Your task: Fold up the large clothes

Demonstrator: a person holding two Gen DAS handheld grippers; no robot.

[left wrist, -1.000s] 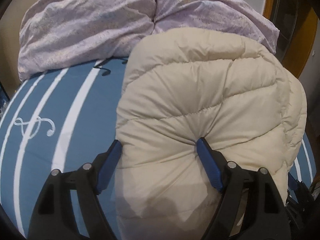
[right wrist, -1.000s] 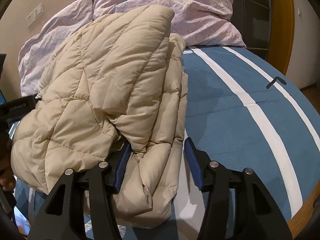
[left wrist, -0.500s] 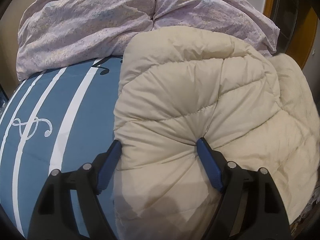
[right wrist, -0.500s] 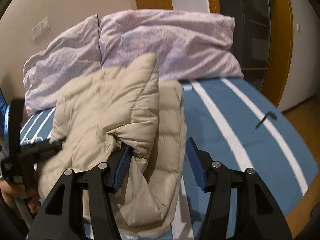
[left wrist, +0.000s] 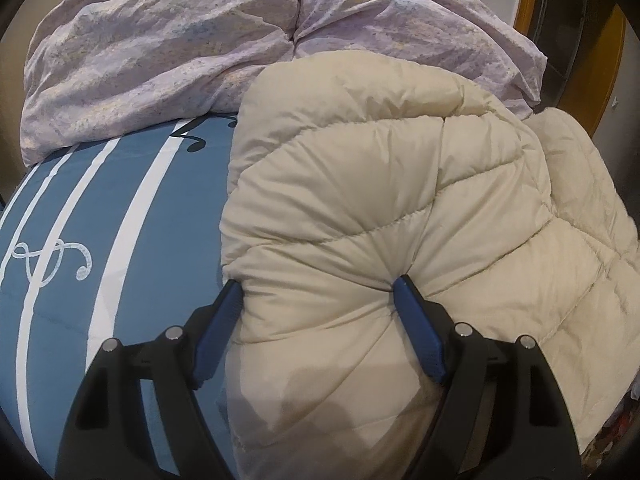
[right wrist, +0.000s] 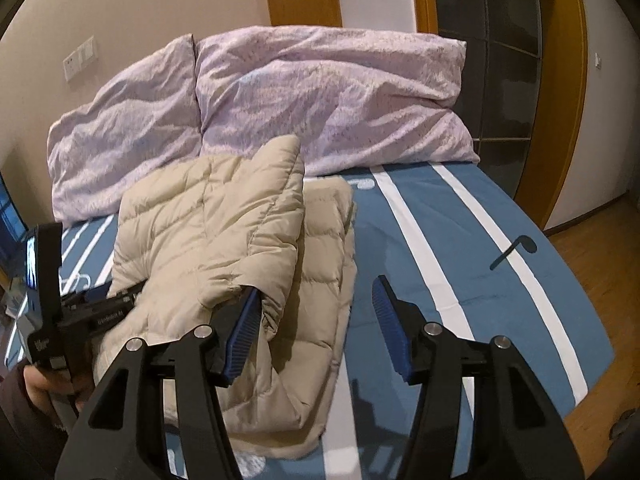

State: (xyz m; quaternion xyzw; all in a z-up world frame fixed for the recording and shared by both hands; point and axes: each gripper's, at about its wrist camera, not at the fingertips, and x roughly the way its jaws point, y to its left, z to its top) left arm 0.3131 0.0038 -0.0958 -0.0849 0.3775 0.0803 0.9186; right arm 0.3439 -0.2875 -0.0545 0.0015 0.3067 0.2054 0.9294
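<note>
Bed (right wrist: pixel 460 248), blue cover with white stripes, is seen under everything; two lilac pillows (right wrist: pixel 328 92) are propped at its head against the wall.

Puffy beige jacket (left wrist: pixel 380 220) is laid on the bed just in front of the pillows, toward the left half as the right wrist view gives it. It is bunched and doubled over: one quilted panel is folded onto another, edges uneven, the lower corner hanging near the bed's near edge.

Left gripper (left wrist: pixel 318 304): a thick roll of the jacket is clamped between the blue pads, the padding pinched in on both sides. A firm grasp on the jacket is judged. The holding hand (right wrist: pixel 44 384) is partly seen at the lower left of the right wrist view.

Right gripper (right wrist: pixel 316 312): jaws stand apart. The left pad is overlapped by a fold of the jacket; the right pad is seen clear over bare cover. Nothing is pinched; it is judged released.

Step in hand, as judged: a fold partway made, one side held, the other hand free.

Next move, as judged: a fresh hold on the loose right edge is called for, taken low enough to catch both layers, so the panel can be carried across and laid flat.
</note>
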